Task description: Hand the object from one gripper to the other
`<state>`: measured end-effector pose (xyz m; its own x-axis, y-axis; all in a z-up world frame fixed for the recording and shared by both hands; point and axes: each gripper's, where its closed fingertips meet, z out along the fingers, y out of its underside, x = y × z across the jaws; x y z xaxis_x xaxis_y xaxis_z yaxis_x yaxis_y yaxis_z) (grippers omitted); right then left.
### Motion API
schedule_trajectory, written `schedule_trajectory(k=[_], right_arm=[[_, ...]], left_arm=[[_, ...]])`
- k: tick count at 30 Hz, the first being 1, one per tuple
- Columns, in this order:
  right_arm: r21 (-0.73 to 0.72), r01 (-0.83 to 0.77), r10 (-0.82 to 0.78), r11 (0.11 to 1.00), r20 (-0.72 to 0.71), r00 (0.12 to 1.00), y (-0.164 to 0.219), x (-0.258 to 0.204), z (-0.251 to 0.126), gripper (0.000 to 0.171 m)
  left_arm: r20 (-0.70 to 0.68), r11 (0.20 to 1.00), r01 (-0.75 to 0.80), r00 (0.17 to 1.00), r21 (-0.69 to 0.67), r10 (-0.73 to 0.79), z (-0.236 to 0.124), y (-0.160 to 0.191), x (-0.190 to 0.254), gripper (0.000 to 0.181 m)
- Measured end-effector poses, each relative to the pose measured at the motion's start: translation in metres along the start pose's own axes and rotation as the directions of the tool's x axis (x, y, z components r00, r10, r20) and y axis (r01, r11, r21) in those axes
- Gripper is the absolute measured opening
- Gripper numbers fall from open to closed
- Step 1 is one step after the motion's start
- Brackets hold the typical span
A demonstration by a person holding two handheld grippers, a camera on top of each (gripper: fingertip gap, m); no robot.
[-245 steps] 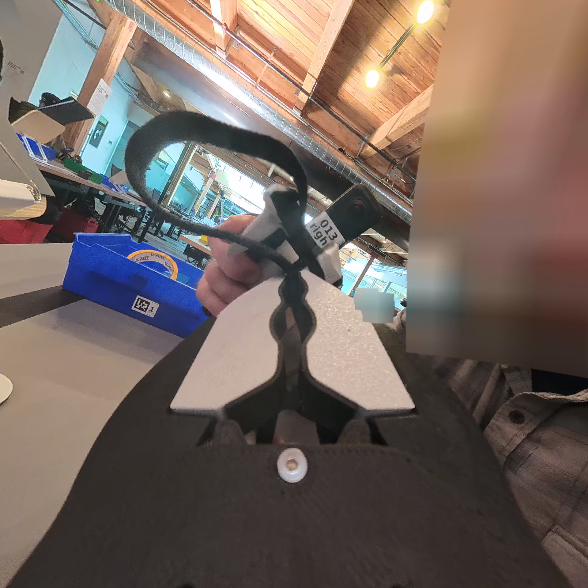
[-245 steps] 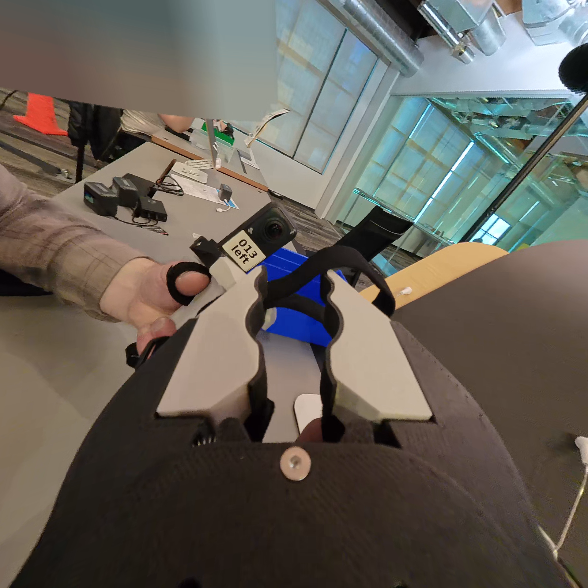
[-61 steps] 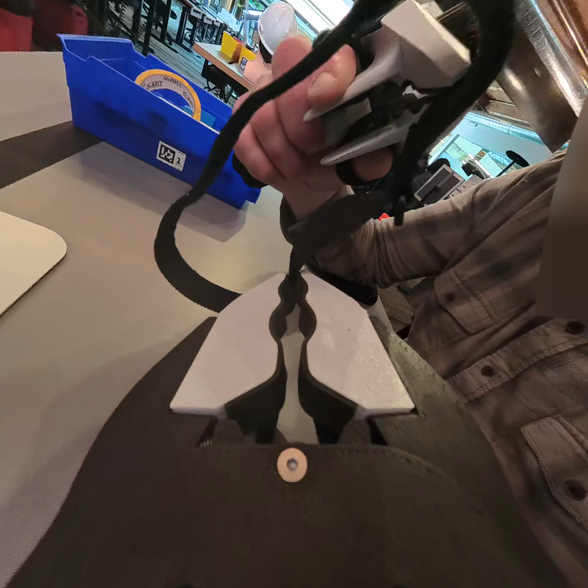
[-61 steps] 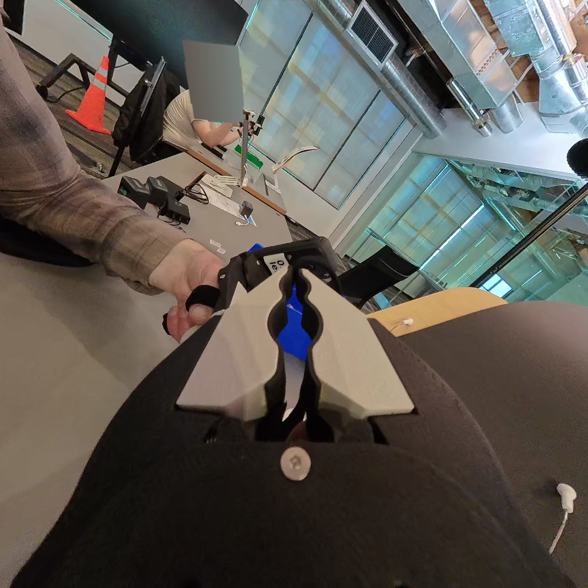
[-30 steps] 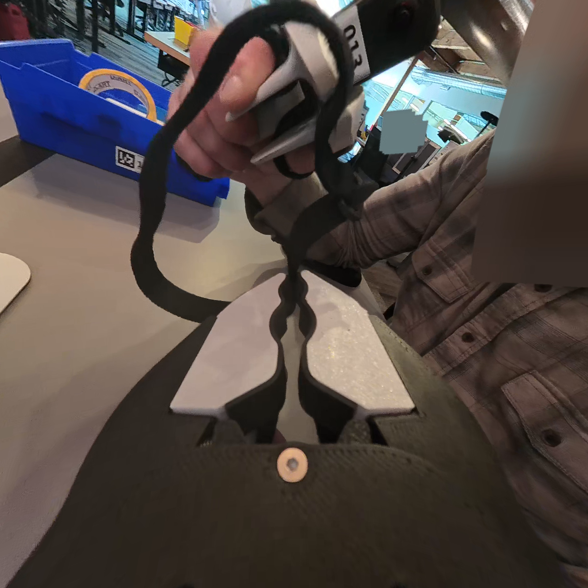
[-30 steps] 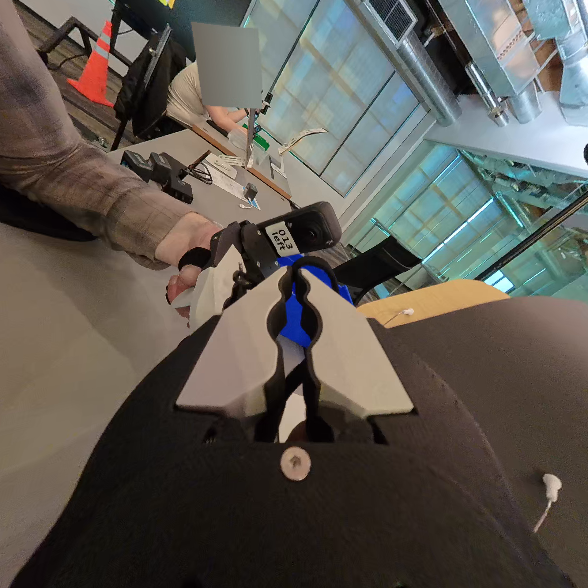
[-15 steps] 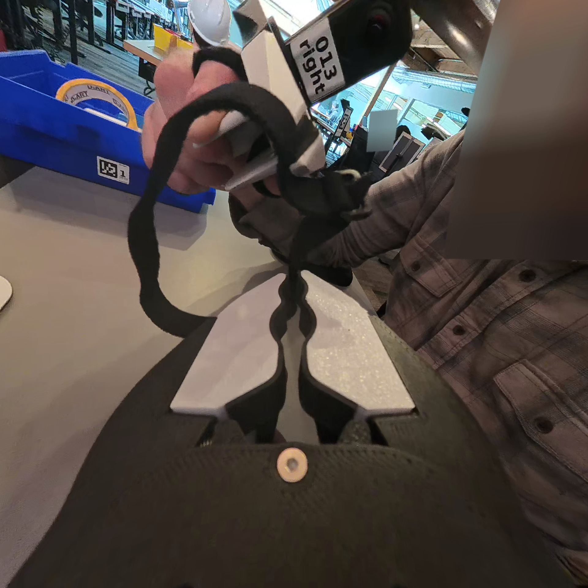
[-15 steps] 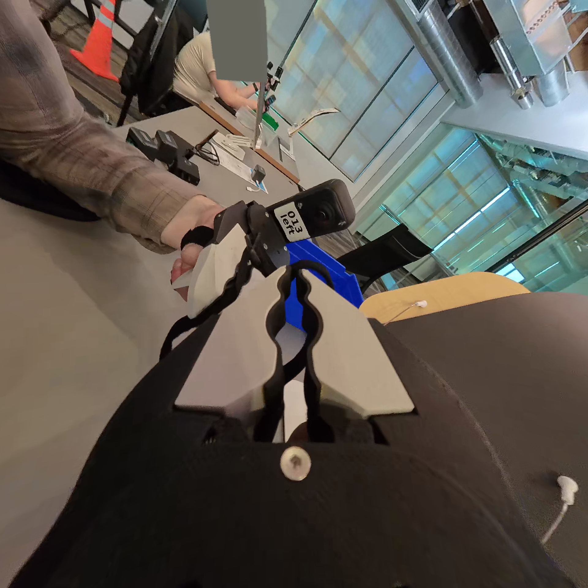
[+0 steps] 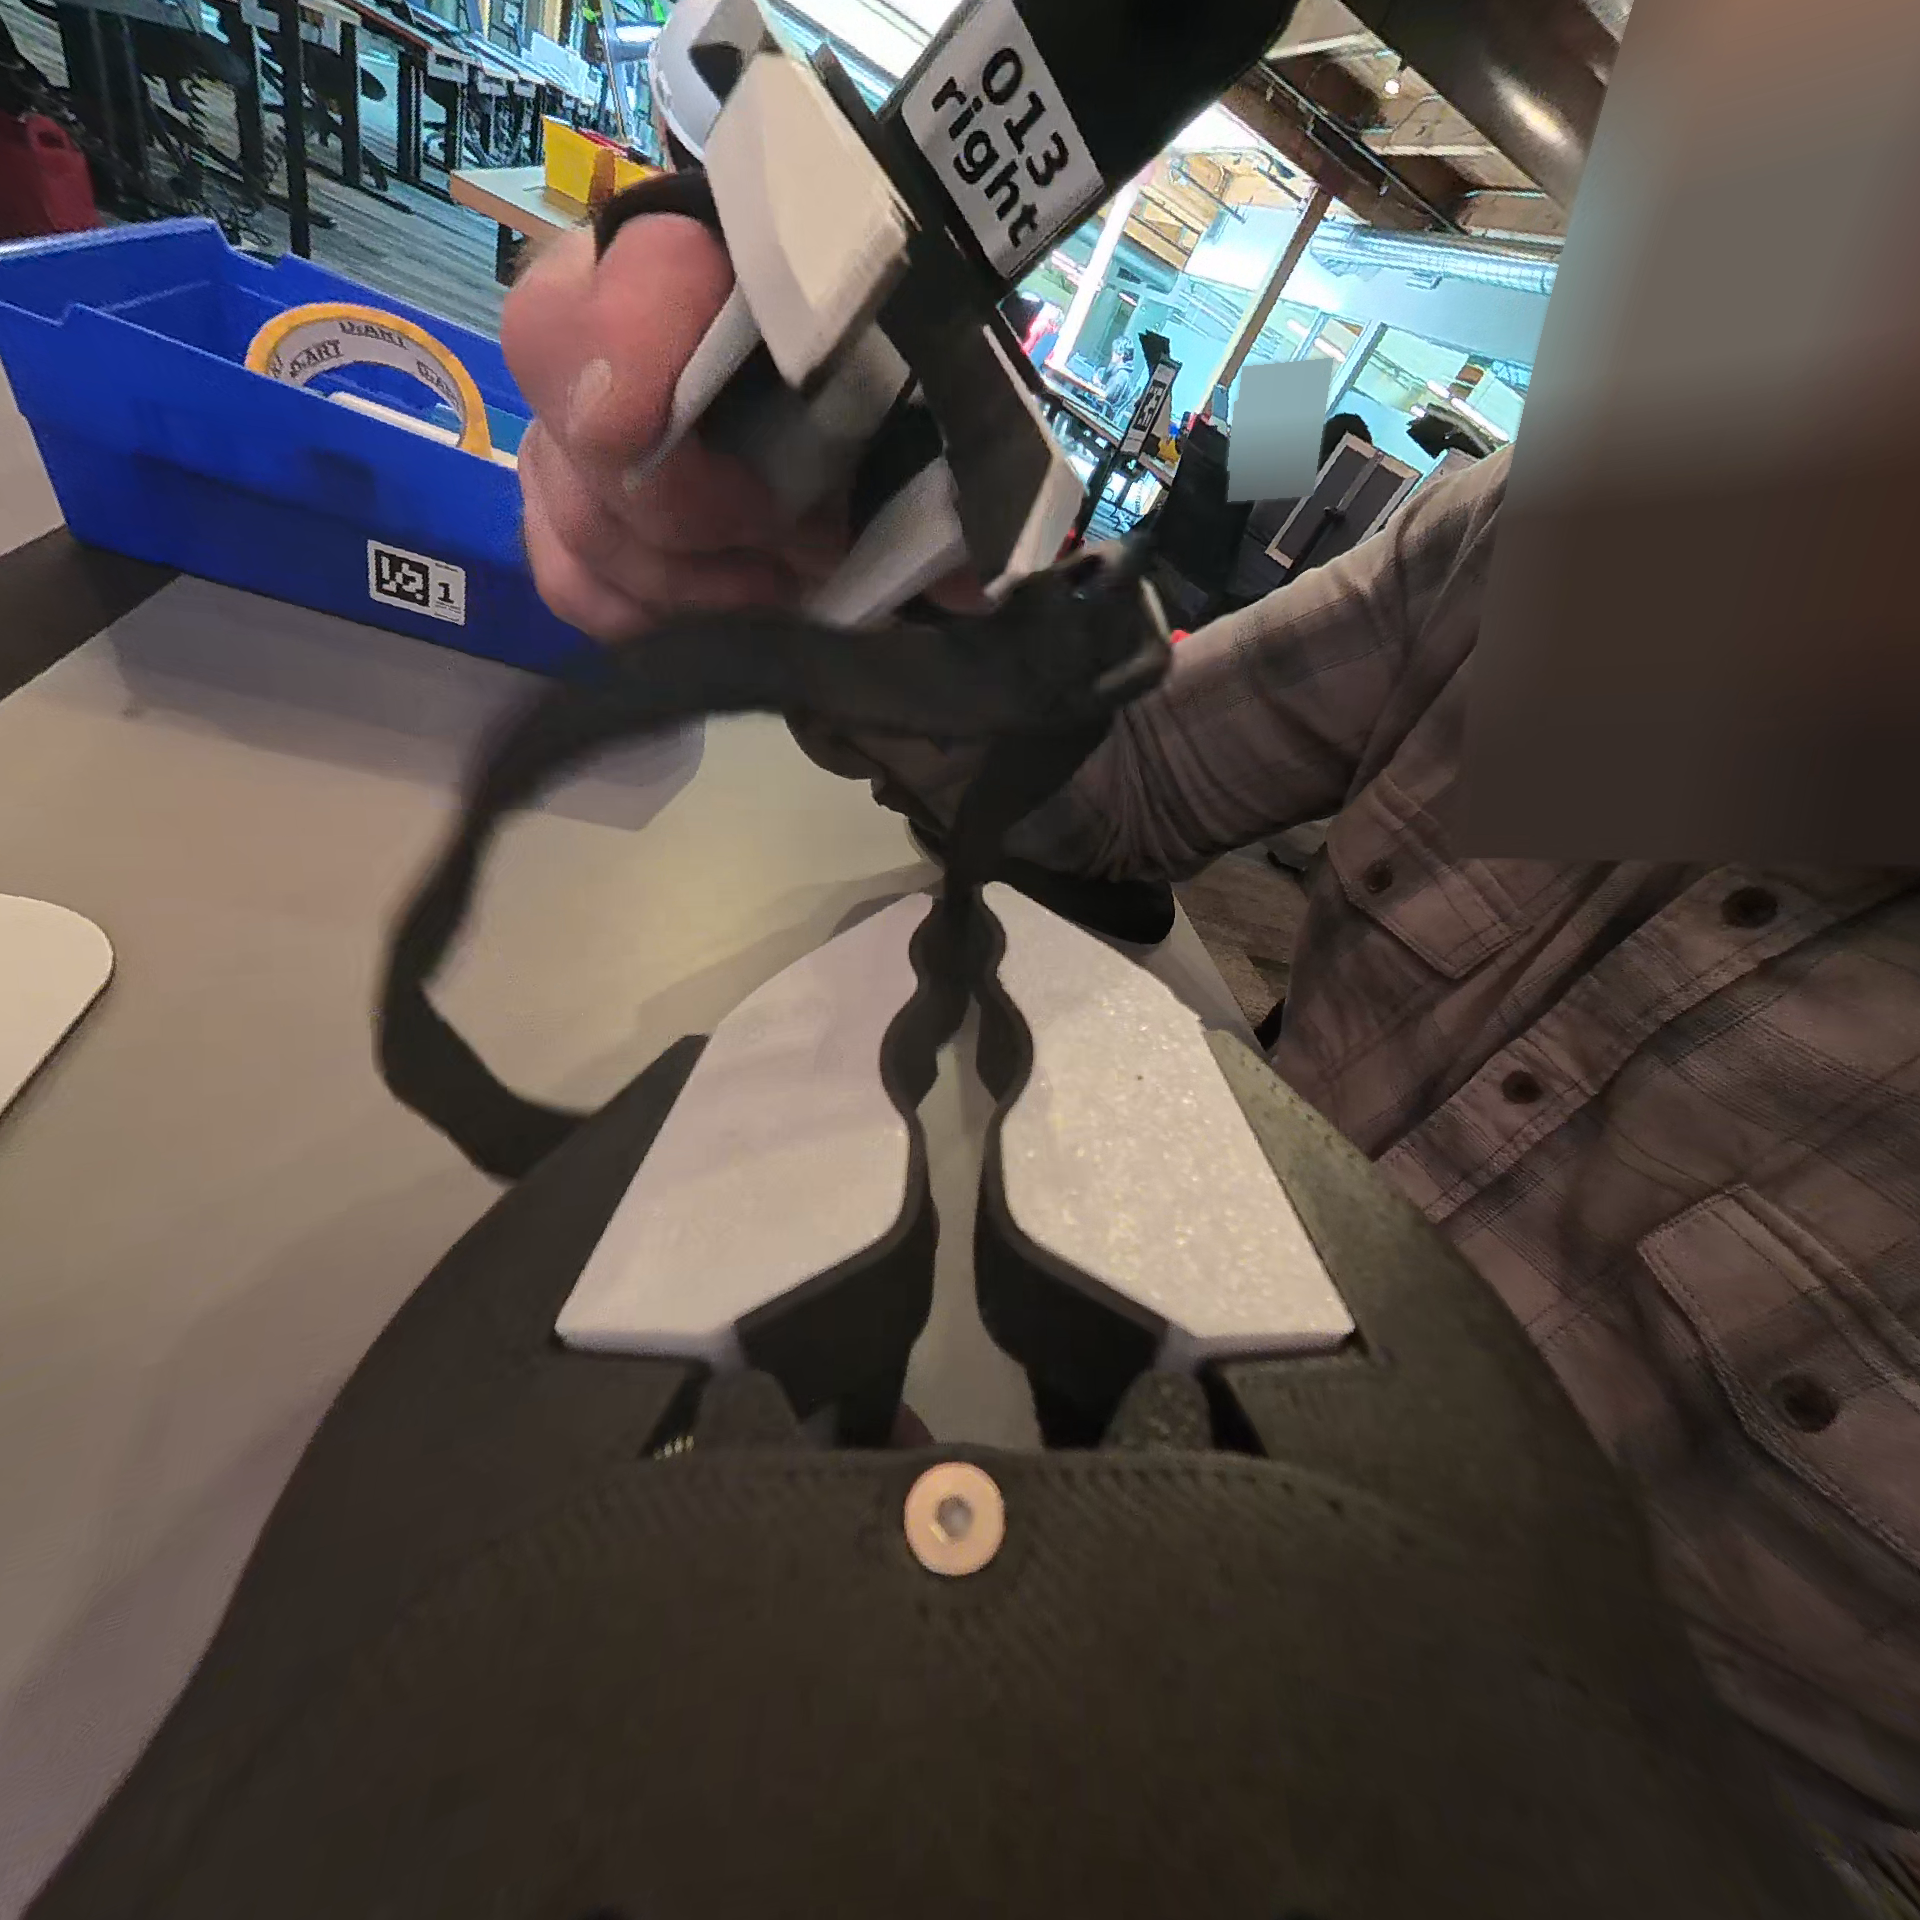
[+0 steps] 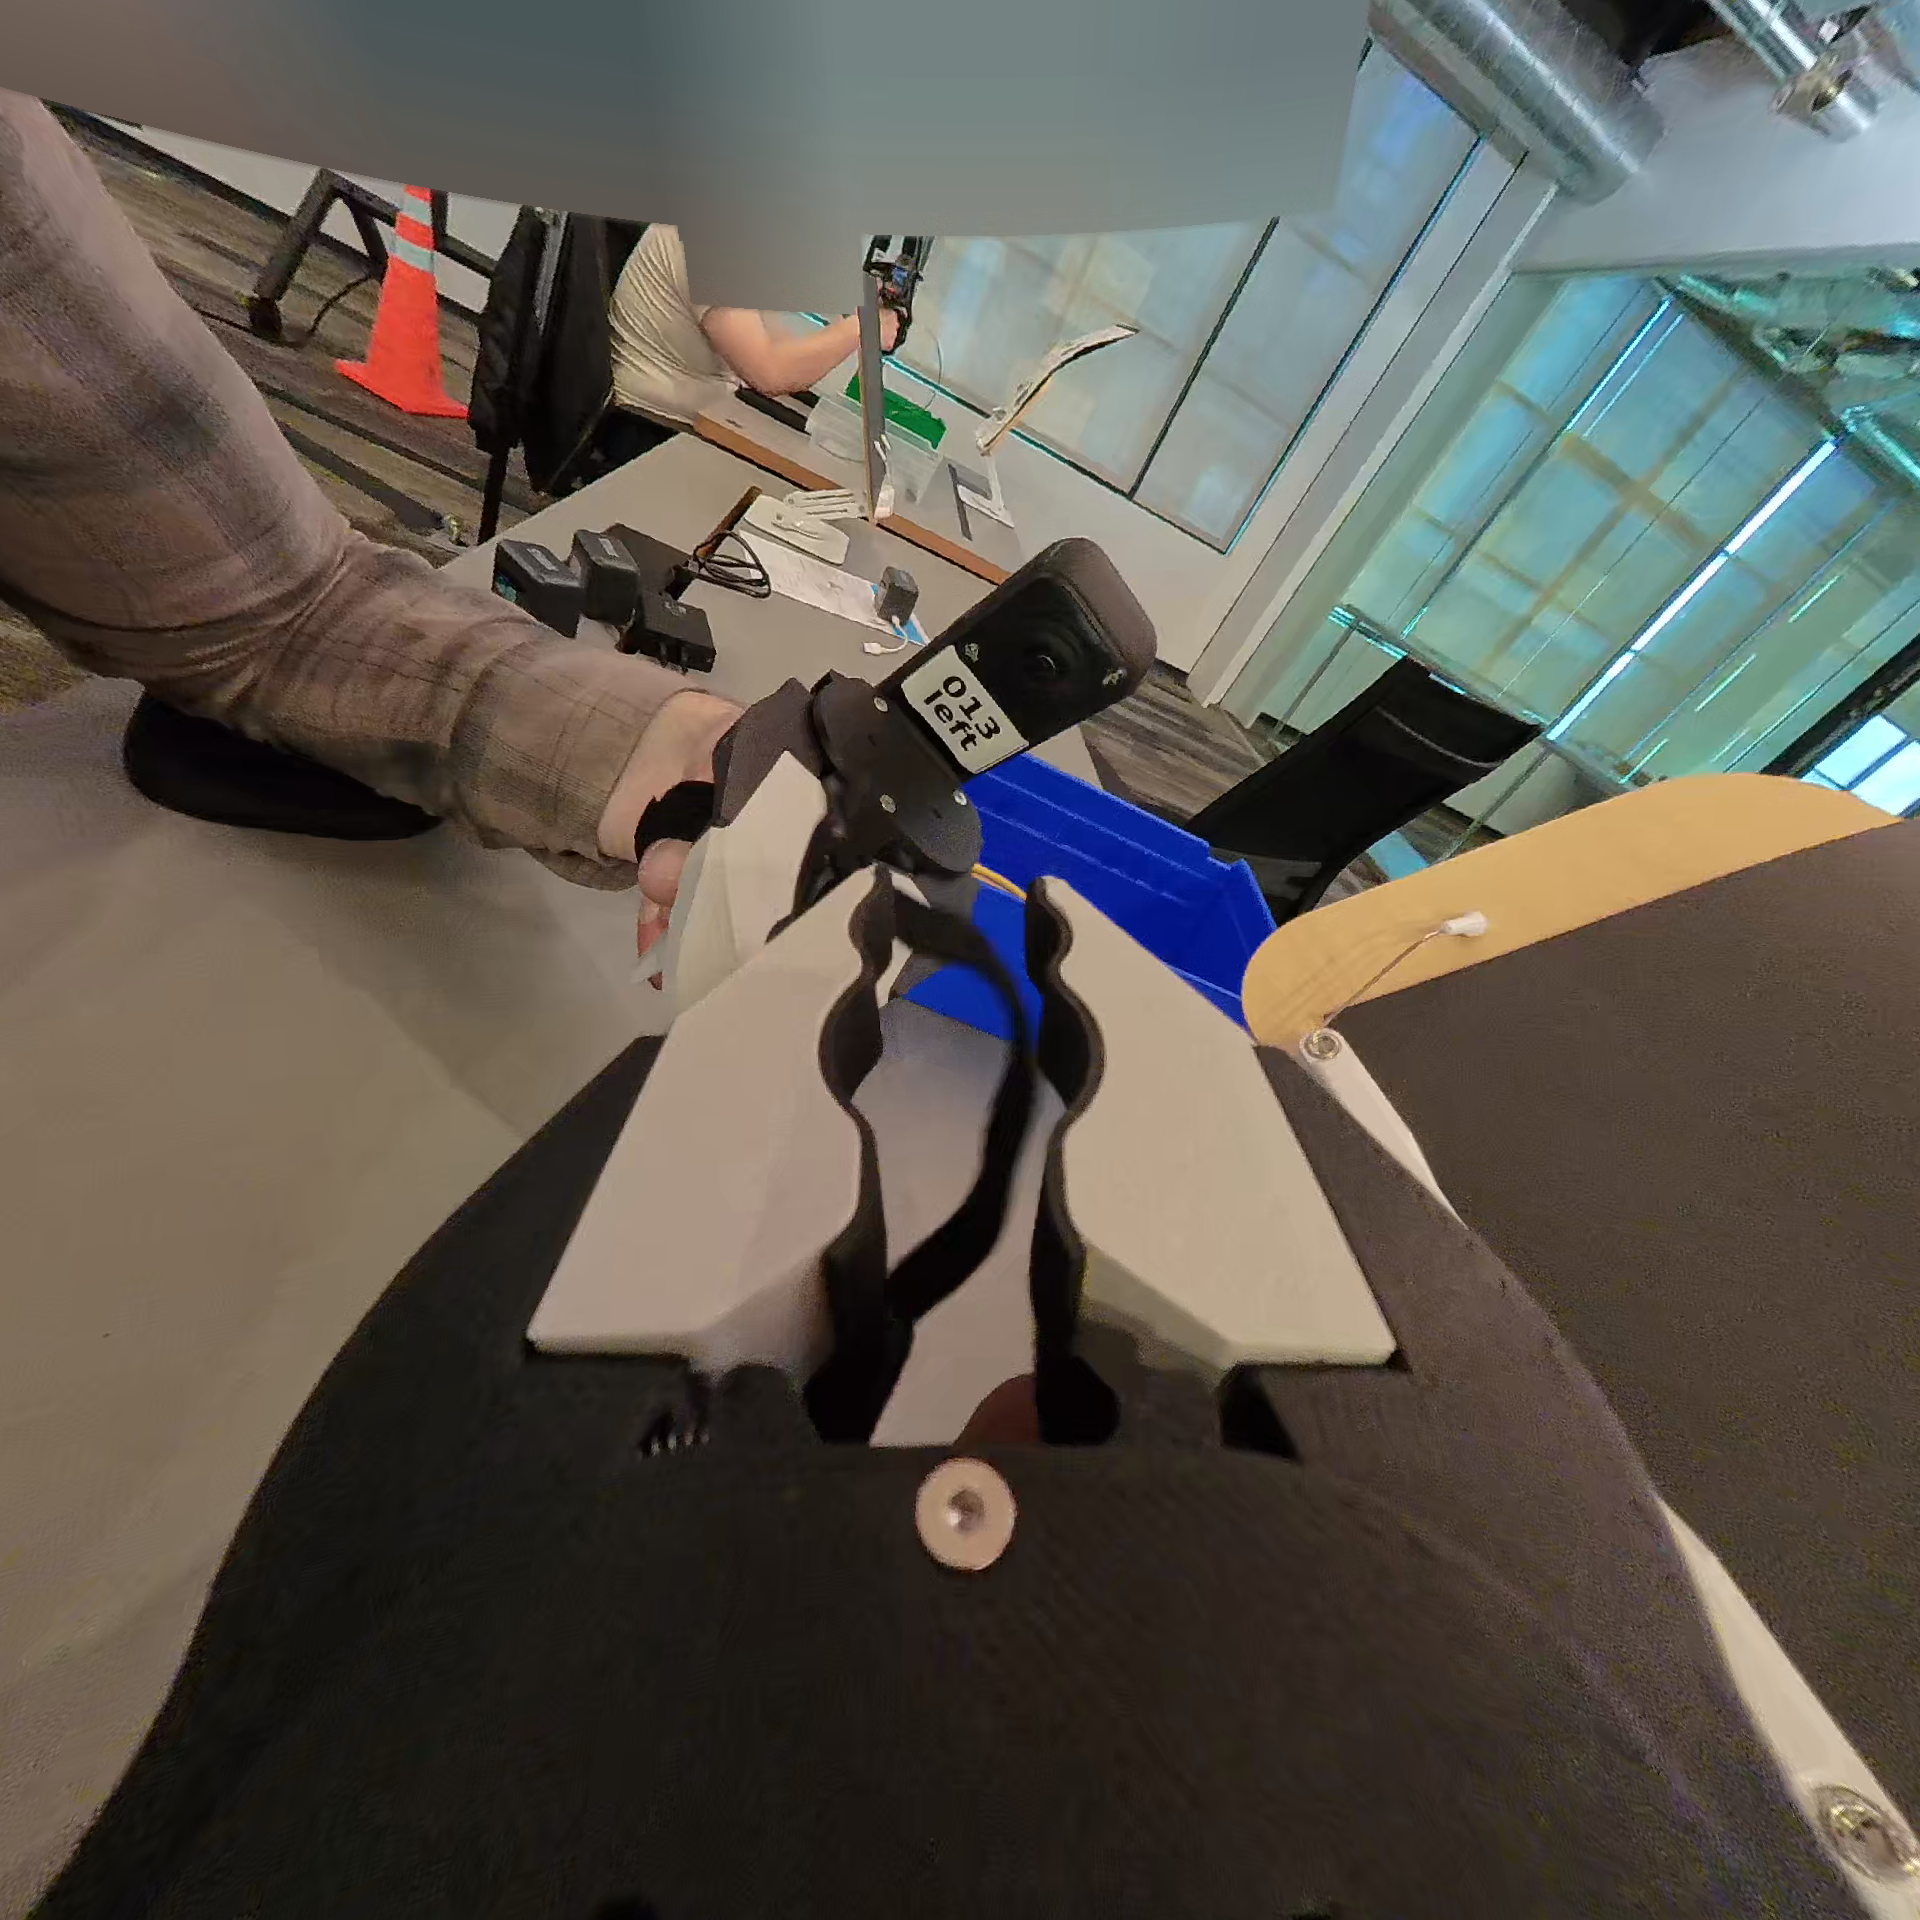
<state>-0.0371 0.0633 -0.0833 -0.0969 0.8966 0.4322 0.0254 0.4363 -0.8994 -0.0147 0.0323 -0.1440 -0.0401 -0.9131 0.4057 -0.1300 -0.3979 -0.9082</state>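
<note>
The object is a black fabric strap (image 9: 436, 935) with a buckle (image 9: 1122, 634). My left gripper (image 9: 956, 925) is shut on one run of the strap at its fingertips, above the grey table (image 9: 208, 831). The rest hangs in a loop to the left and up toward the right gripper (image 9: 862, 436), which a hand holds just above and behind the strap. In the right wrist view my right gripper (image 10: 956, 914) is open, and the strap (image 10: 966, 1195) passes loosely through the gap between its fingers. The left gripper (image 10: 831, 852) is right in front of it.
A blue bin (image 9: 208, 468) holding a roll of yellow tape (image 9: 364, 353) stands at the back of the table; it also shows in the right wrist view (image 10: 1122, 862). A white board corner (image 9: 42, 987) lies at left. A plaid sleeve (image 9: 1558, 1039) fills the right. About 7 cm separates my left fingertips from my right.
My right gripper's fingers have spread apart and let go of the strap. The loop that lay over the right gripper has dropped below it. My left gripper stays shut on the strap.
</note>
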Motion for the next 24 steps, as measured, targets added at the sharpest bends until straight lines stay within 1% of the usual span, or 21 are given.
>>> schedule_trajectory(k=[2, 8, 10, 14, 16, 21, 24], right_arm=[[0.003, 0.008, -0.008, 1.0, -0.009, 1.0, -0.002, 0.002, -0.003, 0.022], [-0.001, 0.001, -0.001, 1.0, 0.03, 1.0, -0.005, -0.004, -0.005, 0.02], [-0.038, 0.002, -0.001, 0.999, 0.025, 1.0, 0.001, -0.001, -0.006, 0.021], [-0.023, -0.077, 0.078, 0.997, 0.044, 0.996, 0.005, 0.004, -0.014, 0.022], [-0.034, -0.074, 0.076, 0.997, 0.052, 0.996, 0.009, 0.002, -0.013, 0.021], [-0.077, 0.028, -0.027, 0.997, 0.017, 1.0, 0.018, 0.003, -0.009, 0.006], [-0.072, -0.006, 0.008, 0.997, 0.034, 0.999, 0.02, 0.002, -0.01, 0.008]], left_arm=[[0.0, 1.0, 0.003, 1.0, 0.0, -0.003, -0.001, 0.0, 0.0, 0.001], [-0.006, 1.0, 0.002, 1.0, 0.005, -0.002, 0.0, -0.001, 0.001, 0.0], [-0.003, 1.0, 0.001, 1.0, 0.003, -0.001, 0.0, 0.0, 0.0, 0.001], [0.001, 1.0, -0.008, 1.0, 0.001, 0.008, -0.001, -0.001, 0.001, 0.0], [-0.003, 1.0, -0.007, 1.0, 0.002, 0.007, -0.001, -0.001, 0.002, 0.0], [-0.023, 1.0, -0.011, 1.0, -0.003, 0.011, 0.0, -0.001, 0.006, 0.0], [-0.036, 1.0, -0.018, 0.999, -0.009, 0.017, 0.001, 0.0, 0.009, 0.0]])
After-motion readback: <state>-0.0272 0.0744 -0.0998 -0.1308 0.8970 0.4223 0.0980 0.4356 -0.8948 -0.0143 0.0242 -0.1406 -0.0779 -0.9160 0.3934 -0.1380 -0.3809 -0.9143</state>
